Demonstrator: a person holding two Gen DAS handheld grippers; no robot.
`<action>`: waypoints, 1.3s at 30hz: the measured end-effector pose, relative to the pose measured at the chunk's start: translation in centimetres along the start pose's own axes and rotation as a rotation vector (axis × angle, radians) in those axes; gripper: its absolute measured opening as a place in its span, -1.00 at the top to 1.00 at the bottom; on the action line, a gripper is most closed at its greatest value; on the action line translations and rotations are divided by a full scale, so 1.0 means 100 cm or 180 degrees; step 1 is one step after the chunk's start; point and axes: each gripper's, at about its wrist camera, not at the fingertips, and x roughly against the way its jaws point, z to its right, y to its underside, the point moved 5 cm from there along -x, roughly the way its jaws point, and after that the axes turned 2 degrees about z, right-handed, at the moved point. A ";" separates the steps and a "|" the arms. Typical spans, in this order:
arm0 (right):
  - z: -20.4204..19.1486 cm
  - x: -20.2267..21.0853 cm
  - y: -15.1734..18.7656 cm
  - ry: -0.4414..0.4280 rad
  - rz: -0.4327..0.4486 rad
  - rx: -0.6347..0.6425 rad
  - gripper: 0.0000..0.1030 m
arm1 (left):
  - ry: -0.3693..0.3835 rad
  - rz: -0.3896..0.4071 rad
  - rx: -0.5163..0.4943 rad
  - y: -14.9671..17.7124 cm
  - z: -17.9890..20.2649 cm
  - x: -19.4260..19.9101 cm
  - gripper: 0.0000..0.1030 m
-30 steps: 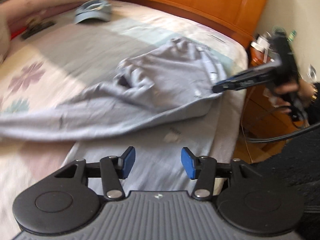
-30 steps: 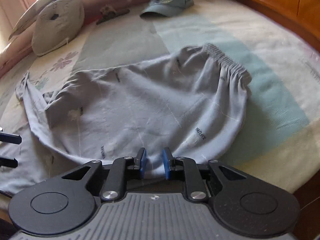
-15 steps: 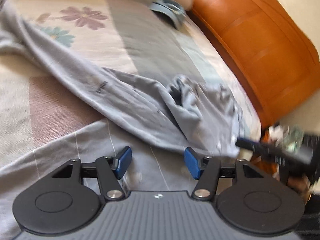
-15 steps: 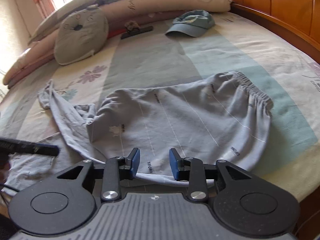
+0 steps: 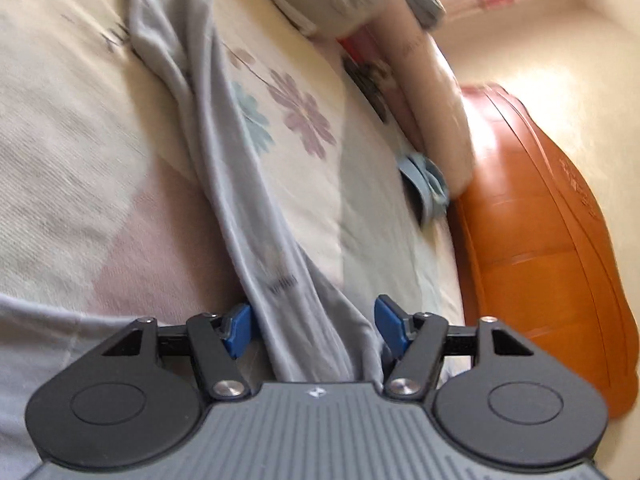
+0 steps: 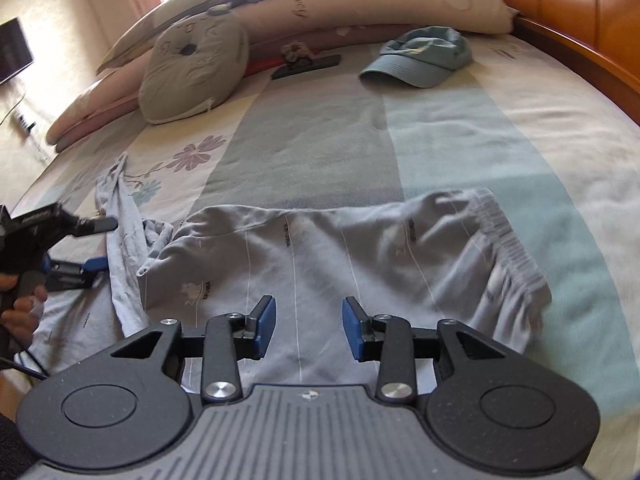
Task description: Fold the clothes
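Grey trousers (image 6: 320, 248) lie on the bed (image 6: 480, 128); left gripper (image 5: 314, 326) fingers straddle one leg unclenched, right gripper (image 6: 308, 328) fingers released above.

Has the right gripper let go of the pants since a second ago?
Yes. The right gripper is open and has backed toward the bed's near edge, away from the cap; the pants lie flat.

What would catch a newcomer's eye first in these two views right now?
Probably the pale grey trousers with thin white stripes, spread across the near part of the bed's patchwork cover, waistband to the right, one twisted leg trailing left. Next, the open right gripper just above that cloth, and the open left gripper with the twisted leg running between its blue pads. Farther back lies a light blue baseball cap.
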 end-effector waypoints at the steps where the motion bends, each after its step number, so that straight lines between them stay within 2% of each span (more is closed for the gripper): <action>1: 0.001 -0.001 -0.001 -0.0028 -0.0012 0.0020 0.19 | 0.0002 0.0027 0.0004 -0.003 0.001 -0.003 -0.21; 6: 0.001 -0.004 0.005 -0.0106 -0.0083 0.0049 0.19 | -0.0013 0.0055 -0.0082 -0.017 0.004 -0.019 -0.21; 8: 0.002 -0.005 0.008 -0.0107 -0.0109 0.0030 0.19 | 0.0016 0.0025 -0.0004 -0.024 0.004 -0.024 -0.21; 11: 0.003 -0.005 0.011 -0.0062 -0.0115 0.0009 0.19 | 0.0036 -0.0031 -0.0049 -0.029 0.004 -0.031 -0.21; 13: 0.003 -0.004 0.013 -0.0047 -0.0110 -0.0027 0.19 | 0.0030 -0.0041 -0.0100 -0.030 0.003 -0.032 -0.02; 14: 0.002 -0.004 0.015 -0.0034 -0.0108 -0.0041 0.18 | -0.0041 -0.0048 -0.0130 -0.030 0.002 -0.032 0.26; 15: 0.001 -0.004 0.016 -0.0018 -0.0108 -0.0050 0.18 | -0.0124 -0.0054 -0.0165 -0.029 0.001 -0.032 0.69; 16: 0.000 -0.004 0.018 -0.0007 -0.0107 -0.0060 0.18 | -0.0220 -0.0060 -0.0207 -0.029 -0.001 -0.030 0.86; 20: -0.003 -0.002 0.021 0.0027 -0.0101 -0.0084 0.18 | -0.0265 0.0045 -0.0311 -0.027 0.007 -0.014 0.90; 25: -0.004 -0.002 0.017 0.0028 -0.0075 -0.0062 0.17 | -0.0060 0.0340 -0.0572 -0.020 0.048 0.032 0.91; 27: -0.002 -0.003 0.015 0.0011 -0.0077 -0.0049 0.17 | -0.0083 0.0450 -0.0688 -0.015 0.059 0.051 0.91; 34: -0.001 -0.013 0.002 -0.0102 -0.0122 0.0156 0.16 | -0.0544 0.0776 -0.0931 0.016 0.064 0.108 0.91; 39: -0.002 -0.021 -0.004 -0.0200 -0.0197 0.0318 0.16 | -0.0878 0.0837 -0.0991 0.038 0.054 0.139 0.91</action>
